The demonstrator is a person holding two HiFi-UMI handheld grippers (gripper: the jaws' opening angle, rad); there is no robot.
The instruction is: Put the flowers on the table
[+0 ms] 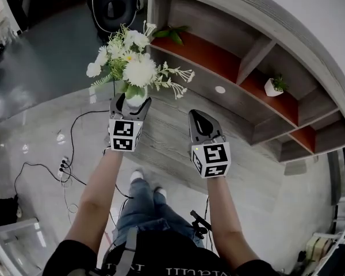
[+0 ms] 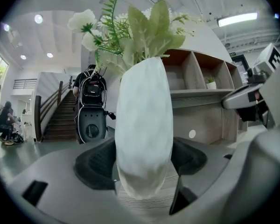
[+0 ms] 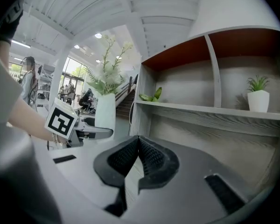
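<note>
A white vase [image 2: 143,125] with white flowers [image 1: 133,65] and green leaves is clamped upright in my left gripper [image 1: 132,103], which is shut on it above the wood-grain floor. In the left gripper view the vase fills the gap between the two black pads [image 2: 95,164]. From the right gripper view the vase [image 3: 105,113] and the left gripper show at the left. My right gripper [image 1: 202,121] hangs to the right of the vase, its pads [image 3: 151,155] closed against each other with nothing between them. No table is in view.
A wooden shelf unit [image 1: 247,68] with red-backed compartments runs along the right. It holds a small potted plant [image 1: 274,85] and a leafy plant [image 1: 171,33]. Cables [image 1: 63,165] lie on the floor at the left. A dark machine [image 2: 91,118] and stairs [image 2: 60,118] stand beyond.
</note>
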